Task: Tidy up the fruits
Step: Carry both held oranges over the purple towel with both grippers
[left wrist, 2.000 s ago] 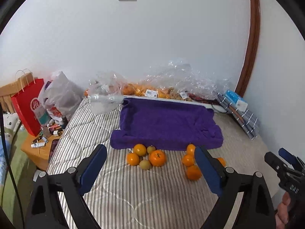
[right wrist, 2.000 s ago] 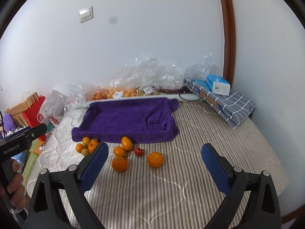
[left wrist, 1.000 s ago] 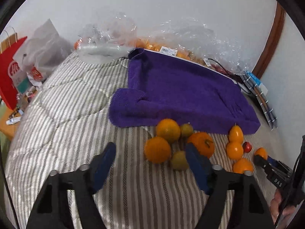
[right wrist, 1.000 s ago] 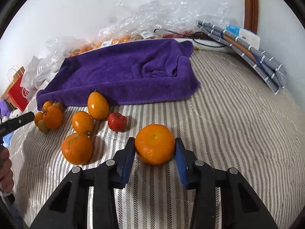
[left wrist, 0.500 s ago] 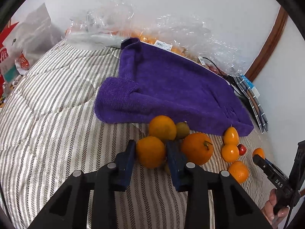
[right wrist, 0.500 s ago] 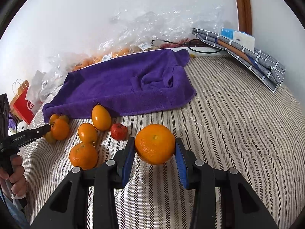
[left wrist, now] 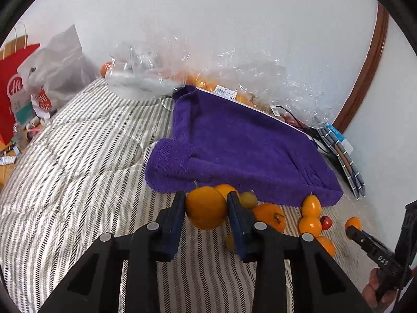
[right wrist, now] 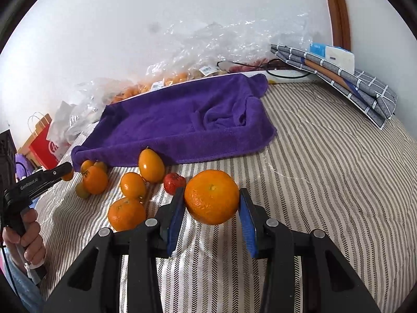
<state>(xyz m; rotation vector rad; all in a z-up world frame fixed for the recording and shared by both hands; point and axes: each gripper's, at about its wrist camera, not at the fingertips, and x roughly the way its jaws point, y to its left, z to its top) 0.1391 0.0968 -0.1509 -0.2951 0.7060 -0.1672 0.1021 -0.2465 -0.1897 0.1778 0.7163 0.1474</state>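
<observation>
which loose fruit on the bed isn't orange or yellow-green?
The small red fruit, just left of the right gripper's orange; every other loose fruit is orange or greenish.

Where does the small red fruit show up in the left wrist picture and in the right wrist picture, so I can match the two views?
Left wrist: the small red fruit lies low at the right, on the striped bedspread, beside a round orange fruit.
Right wrist: the same fruit lies just left of centre, right behind the left finger of the right gripper.
Shared landmark: the purple towel, whose front edge runs just behind the fruits.
</observation>
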